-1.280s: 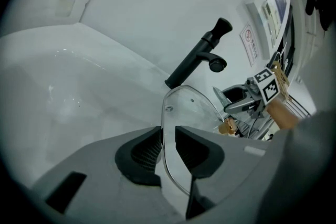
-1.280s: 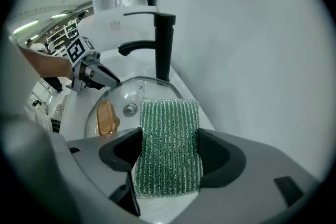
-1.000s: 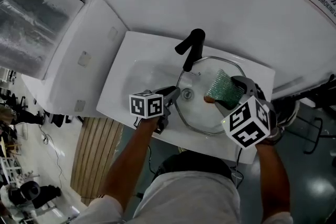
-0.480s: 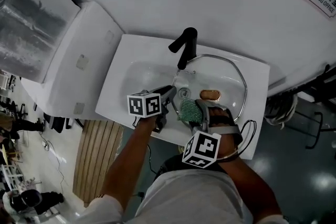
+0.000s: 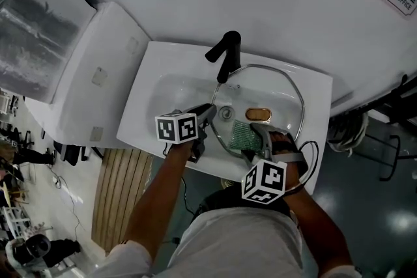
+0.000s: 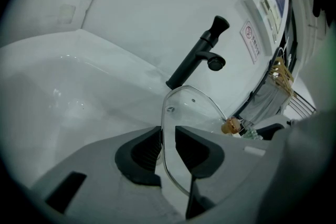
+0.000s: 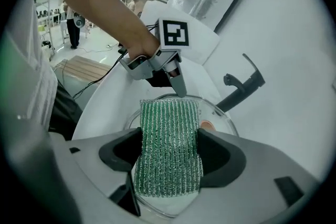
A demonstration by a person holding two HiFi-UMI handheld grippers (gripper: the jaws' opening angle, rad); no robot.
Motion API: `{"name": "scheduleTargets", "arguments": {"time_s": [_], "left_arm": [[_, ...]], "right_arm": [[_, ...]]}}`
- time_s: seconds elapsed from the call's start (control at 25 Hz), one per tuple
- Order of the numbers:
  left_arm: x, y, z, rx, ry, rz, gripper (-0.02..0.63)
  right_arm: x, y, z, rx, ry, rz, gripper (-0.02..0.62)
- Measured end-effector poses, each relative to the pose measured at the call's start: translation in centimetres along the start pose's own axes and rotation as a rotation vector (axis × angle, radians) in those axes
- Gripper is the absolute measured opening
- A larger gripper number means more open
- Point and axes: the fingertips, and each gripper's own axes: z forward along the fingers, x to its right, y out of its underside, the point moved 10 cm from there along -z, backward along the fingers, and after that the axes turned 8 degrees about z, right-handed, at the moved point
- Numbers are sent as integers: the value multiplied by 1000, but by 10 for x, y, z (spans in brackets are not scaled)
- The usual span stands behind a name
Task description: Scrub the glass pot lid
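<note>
Left tool clamps lid rim, right tool clamps scouring pad; hard scrubbing could slip the lid.

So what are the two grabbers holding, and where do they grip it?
The left gripper pinches the glass lid by its rim. The right gripper clamps the green scrub pad across its two sides.

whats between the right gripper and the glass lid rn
The green scrub pad: the right gripper is shut on it, and it covers part of the glass pot lid beyond the jaws. The right gripper view shows this best.
</note>
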Motion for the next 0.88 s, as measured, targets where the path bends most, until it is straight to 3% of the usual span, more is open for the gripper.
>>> {"name": "scheduleTargets", "arguments": {"time_s": [0.24, 0.56, 0.72, 0.88], "left_arm": [[1, 0, 0, 2, 12, -5, 94], [1, -2, 1, -2, 16, 5, 94], [1, -2, 1, -3, 12, 8, 94], [2, -3, 1, -6, 8, 9, 93]], "right_arm": [[35, 35, -31, 60, 61, 119, 331], [79, 87, -37, 95, 144, 449, 331], [86, 96, -38, 84, 184, 482, 331], [76, 85, -46, 65, 192, 423, 331]]}}
